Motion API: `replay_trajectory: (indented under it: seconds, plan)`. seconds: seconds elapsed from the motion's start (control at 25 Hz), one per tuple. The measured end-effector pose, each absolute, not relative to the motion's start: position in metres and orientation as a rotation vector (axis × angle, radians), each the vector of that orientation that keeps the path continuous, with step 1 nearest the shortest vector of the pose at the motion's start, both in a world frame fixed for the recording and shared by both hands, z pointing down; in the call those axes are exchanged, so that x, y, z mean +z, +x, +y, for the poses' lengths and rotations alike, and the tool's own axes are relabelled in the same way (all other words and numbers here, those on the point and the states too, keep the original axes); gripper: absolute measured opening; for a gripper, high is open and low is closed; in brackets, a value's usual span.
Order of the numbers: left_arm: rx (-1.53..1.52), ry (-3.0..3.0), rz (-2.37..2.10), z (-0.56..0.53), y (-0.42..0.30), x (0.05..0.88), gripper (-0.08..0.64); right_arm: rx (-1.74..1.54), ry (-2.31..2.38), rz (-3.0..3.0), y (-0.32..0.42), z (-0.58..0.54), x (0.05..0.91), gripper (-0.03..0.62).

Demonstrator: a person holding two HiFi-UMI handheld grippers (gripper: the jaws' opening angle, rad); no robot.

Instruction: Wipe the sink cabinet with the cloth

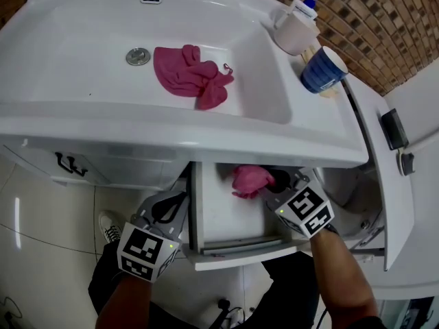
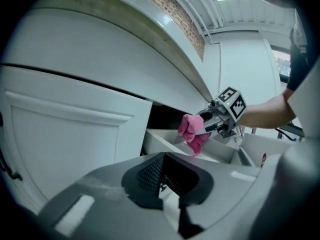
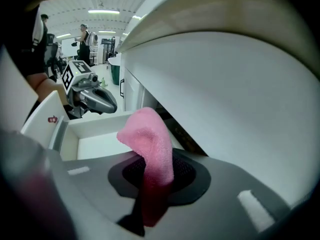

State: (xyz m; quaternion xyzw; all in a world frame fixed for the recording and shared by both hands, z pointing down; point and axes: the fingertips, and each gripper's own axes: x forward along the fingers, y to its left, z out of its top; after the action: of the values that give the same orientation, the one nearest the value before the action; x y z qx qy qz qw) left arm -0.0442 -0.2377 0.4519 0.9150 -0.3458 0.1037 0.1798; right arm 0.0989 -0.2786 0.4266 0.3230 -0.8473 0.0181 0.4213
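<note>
I saw the sink cabinet [image 1: 41, 157] with 1 drawer [image 1: 230, 226] pulled open under the basin [image 1: 75, 26]. My left gripper [image 1: 175, 203] sat just beside the drawer's left wall, jaws closed on nothing. My right gripper [image 1: 276, 182] clamped the pink cloth [image 1: 250, 180] inside the drawer's far end (a 2nd pink cloth [image 1: 189, 74] lay bunched in the basin).

Two pink cloths are counted: the far cloth [image 1: 191, 74] in the one basin [image 1: 82, 81], the near cloth [image 1: 251, 181] at the one open drawer [image 1: 226, 233]. Two cups are seen at far right, a white cup [image 1: 293, 33] and a blue cup [image 1: 322, 69], beside one pump bottle [image 1: 309, 3].
</note>
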Motion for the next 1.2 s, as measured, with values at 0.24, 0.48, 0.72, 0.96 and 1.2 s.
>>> replay_trajectory:
  seconds: [0.24, 0.48, 0.72, 0.96, 1.2]
  plan:
    - [0.316, 2.611, -0.968, -0.233, -0.037, 0.452, 0.006, 0.049, 0.883, -2.031, 0.150, -0.278, 0.420, 0.081]
    - [0.309, 2.618, -0.977, -0.236, -0.034, 0.450, 0.006, 0.042, 0.918, -1.976, 0.182, -0.273, 0.420, 0.081]
    - [0.310, 2.617, -0.980, -0.235, -0.035, 0.451, 0.006, 0.061, 0.950, -1.996, 0.183, -0.272, 0.415, 0.081]
    - [0.307, 2.607, -0.988, -0.236, -0.041, 0.452, 0.006, -0.091, 0.697, -2.184, 0.095, -0.251, 0.377, 0.081]
    - [0.291, 2.606, -0.991, -0.238, -0.045, 0.450, 0.006, -0.105, 0.424, -2.225, 0.024, -0.216, 0.398, 0.081]
